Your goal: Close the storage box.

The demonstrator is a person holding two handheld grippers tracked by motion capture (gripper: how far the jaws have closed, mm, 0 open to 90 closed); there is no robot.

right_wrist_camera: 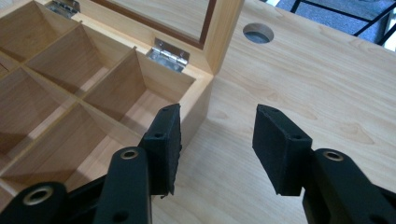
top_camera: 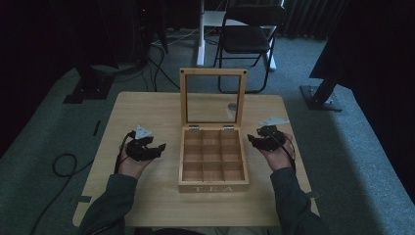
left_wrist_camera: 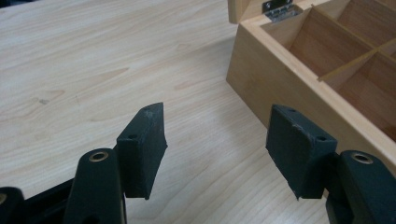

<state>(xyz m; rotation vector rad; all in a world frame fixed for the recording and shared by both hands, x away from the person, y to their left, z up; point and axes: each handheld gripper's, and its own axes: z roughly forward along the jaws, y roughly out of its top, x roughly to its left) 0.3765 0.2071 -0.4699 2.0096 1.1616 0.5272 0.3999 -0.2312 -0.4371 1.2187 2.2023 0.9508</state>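
A wooden tea box [top_camera: 213, 161] sits at the centre of the high view on a light wooden table [top_camera: 147, 110], its glass-paned lid [top_camera: 213, 96] standing upright at the back and its nine compartments bare. The left gripper [top_camera: 155, 147] hovers just to the left of the box in that picture, and the right gripper [top_camera: 252, 139] just to the right, each held in a hand. Neither touches the box.

In the left gripper view the jaws are spread wide with nothing between them, and the box wall [left_wrist_camera: 299, 98] fills the upper right of the frame. In the right gripper view the jaws are likewise spread and hold nothing; the box's hinged corner [right_wrist_camera: 169, 54] lies at upper centre, and a round hole [right_wrist_camera: 258, 32] in the table shows near the top.

The likely work is on the box or its lid. The risk, as I judge it, is the lid: a push from either side could tip it forward, so that it drops shut. A one-sided nudge on the wall might slide or turn the light box on the smooth tabletop.
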